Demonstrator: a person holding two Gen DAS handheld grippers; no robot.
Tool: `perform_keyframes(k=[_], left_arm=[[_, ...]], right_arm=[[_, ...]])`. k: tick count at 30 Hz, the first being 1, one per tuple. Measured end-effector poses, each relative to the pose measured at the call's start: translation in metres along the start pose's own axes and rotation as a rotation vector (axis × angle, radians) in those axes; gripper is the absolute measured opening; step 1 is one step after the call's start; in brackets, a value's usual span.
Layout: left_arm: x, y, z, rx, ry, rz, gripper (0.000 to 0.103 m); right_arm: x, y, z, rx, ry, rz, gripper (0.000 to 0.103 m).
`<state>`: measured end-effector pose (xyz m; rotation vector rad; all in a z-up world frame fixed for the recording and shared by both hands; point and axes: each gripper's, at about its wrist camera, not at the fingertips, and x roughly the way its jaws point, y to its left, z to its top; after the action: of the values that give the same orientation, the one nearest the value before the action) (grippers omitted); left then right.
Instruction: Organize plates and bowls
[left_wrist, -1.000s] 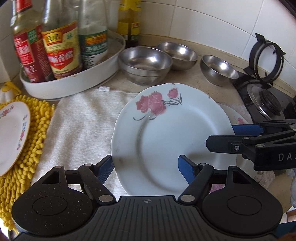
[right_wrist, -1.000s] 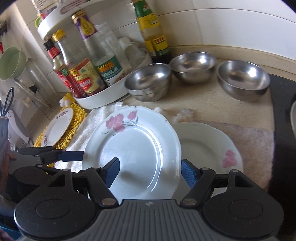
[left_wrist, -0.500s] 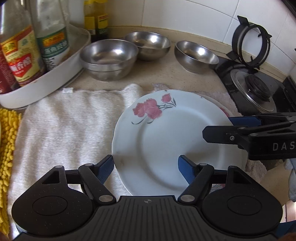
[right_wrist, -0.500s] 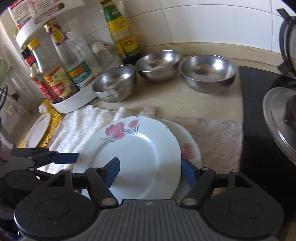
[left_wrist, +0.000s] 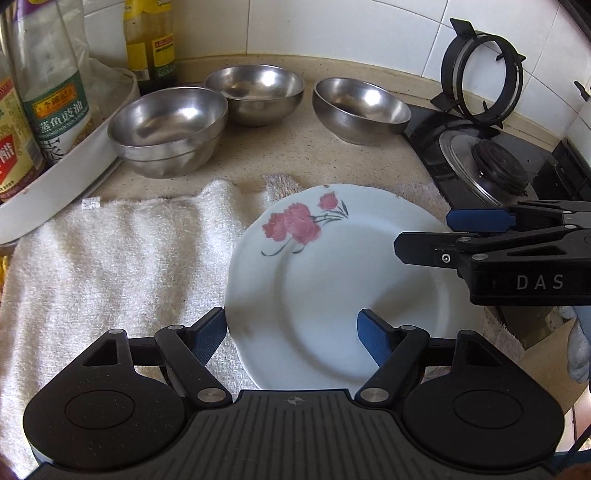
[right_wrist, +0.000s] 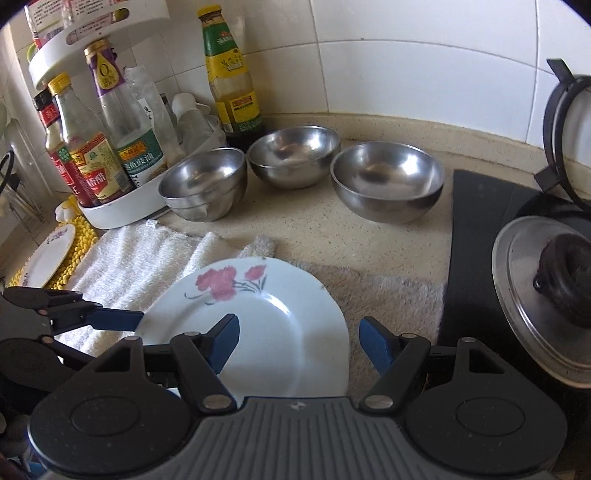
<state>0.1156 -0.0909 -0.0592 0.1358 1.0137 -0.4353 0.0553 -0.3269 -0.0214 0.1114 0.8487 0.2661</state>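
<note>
White porcelain with a scalloped rim, the plate (left_wrist: 343, 291) is carrying a spray of pink-red flowers with thin dark stems near its far edge, and its shallow well is catching a soft sheen. It is lying on the beige towel (left_wrist: 110, 258) spread over the speckled counter (left_wrist: 295, 155), toward the towel's right end, close to the black stove (right_wrist: 476, 236). Whether another plate is sitting beneath it cannot be told.

The left gripper (left_wrist: 291, 332) is reaching in over the plate's near-left rim; its jaws are opening, standing wide, with the rim lying between the blue pads but neither pad pressing on it. The right gripper (right_wrist: 299, 343) is straddling the plate's right edge, its jaws also standing wide apart, one blue pad over the plate's well and the other out over the towel, gripping nothing.

Behind the towel, steel bowls are sitting on the counter: a nested stack (left_wrist: 170, 129) on the left, a single bowl (left_wrist: 255, 92) in the middle, another (left_wrist: 360, 109) to the right. A white tray (right_wrist: 122, 210) of sauce bottles is standing at the left, and a smaller patterned plate (right_wrist: 50, 254) is resting on a yellow mat (right_wrist: 83, 240).
</note>
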Motion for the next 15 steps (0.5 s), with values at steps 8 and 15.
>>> perform_keyframes(k=[8, 15], left_arm=[[-0.009, 0.006, -0.002, -0.021, -0.022, 0.040, 0.083], [-0.024, 0.023, -0.011, -0.055, -0.026, 0.092, 0.083]], right_arm=[[-0.002, 0.029, 0.014, -0.086, -0.014, 0.068, 0.075], [0.012, 0.066, 0.024, -0.154, 0.013, 0.152, 0.075]])
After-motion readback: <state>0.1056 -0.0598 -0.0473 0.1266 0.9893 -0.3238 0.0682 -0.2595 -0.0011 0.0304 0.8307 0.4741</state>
